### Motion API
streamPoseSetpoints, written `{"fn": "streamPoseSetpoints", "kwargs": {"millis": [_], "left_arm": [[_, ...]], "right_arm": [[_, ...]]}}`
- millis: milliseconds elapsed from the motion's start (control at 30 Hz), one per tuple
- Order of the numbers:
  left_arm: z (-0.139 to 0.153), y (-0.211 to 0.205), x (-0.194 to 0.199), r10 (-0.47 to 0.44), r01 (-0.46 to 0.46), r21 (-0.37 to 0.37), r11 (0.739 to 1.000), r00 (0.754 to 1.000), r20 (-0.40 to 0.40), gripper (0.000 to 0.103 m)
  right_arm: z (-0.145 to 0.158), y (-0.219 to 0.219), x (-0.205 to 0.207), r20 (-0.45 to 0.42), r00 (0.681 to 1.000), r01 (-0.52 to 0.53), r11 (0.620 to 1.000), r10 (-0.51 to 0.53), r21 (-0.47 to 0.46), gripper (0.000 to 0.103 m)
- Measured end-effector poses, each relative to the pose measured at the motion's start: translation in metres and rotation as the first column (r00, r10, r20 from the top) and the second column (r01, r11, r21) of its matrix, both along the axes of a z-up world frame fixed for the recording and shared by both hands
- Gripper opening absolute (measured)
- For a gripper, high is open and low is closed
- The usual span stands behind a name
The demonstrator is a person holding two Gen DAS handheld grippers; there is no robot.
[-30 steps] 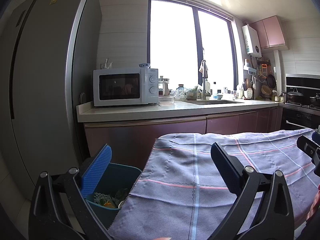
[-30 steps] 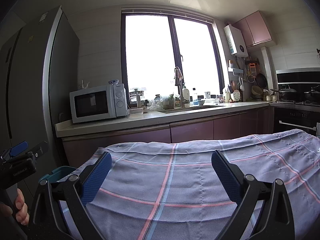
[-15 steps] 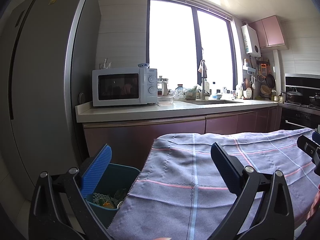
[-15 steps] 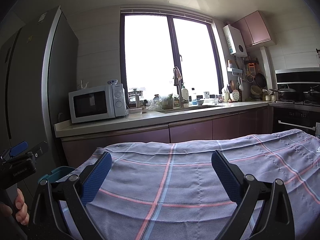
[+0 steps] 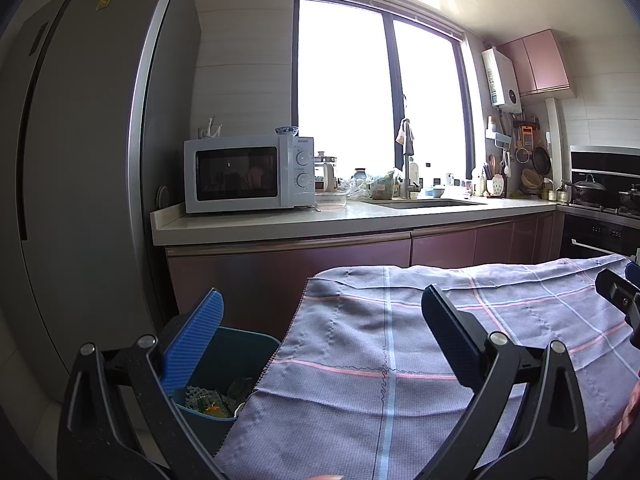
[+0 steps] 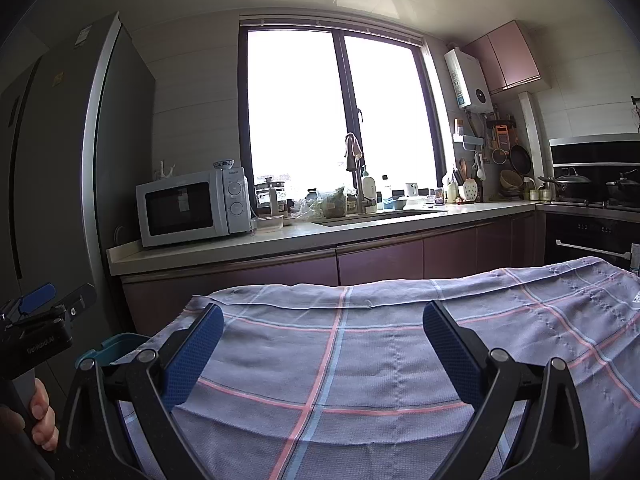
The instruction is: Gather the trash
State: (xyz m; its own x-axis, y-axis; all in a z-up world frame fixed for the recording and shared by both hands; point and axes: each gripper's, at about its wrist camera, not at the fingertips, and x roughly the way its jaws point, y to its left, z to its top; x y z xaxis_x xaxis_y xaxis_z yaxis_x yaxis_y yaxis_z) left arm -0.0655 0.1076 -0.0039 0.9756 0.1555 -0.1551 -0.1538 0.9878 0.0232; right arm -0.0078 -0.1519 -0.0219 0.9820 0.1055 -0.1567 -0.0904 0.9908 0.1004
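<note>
Both tools stand with their blue pads spread wide and nothing between them. Left tool (image 5: 320, 328) hovers over the left edge of the cloth-covered worktop (image 5: 400, 344), one pad out past that edge; right tool (image 6: 322, 340) hangs over the middle of the same checked cloth, with bare fabric on every side of it.

No loose trash shows anywhere on the cloth in either view. What does show is the teal bin (image 5: 240, 344), set low on the floor just beside the worktop's left edge, below and a little left of the left tool's left pad. Its opening faces up, its rim partly tucked under the hanging cloth. Inside lie scraps already dropped: white foam netting, something orange, some dark green bits.

From the right tool the bin (image 6: 116, 344) sits well off to the left, only a corner of the rim peeking past the cloth, beside the hand (image 6: 38, 420) gripping the left tool's handle. So the left side is clearly nearer the bin. Where the next piece of trash lies cannot be told from here.
</note>
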Motion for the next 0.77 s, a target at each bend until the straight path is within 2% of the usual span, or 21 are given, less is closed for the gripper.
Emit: {"fn": "streamPoseSetpoints", "kwargs": {"millis": [367, 500, 633, 767], "left_arm": [[-0.003, -0.001, 0.002, 0.020, -0.020, 0.015, 1.000, 1.000, 0.004, 0.097], [-0.005, -0.005, 0.007, -0.002, 0.002, 0.018, 1.000, 1.000, -0.021, 0.097], [-0.011, -0.006, 0.028, -0.035, 0.033, -0.019, 0.999, 0.992, -0.119, 0.098], [-0.019, -0.003, 0.071, -0.097, 0.074, -0.095, 0.993, 0.957, -0.274, 0.098]], "right_arm": [[-0.004, -0.002, 0.001, -0.005, 1.000, 0.009, 1.000, -0.009, 0.007, 0.096], [-0.004, -0.006, 0.002, -0.008, 1.000, 0.016, 1.000, -0.016, 0.013, 0.096], [-0.003, -0.022, 0.006, -0.026, 0.999, 0.048, 0.999, -0.047, 0.008, 0.096], [-0.004, -0.060, 0.026, -0.121, 0.989, 0.092, 0.996, -0.090, 0.008, 0.096]]}}
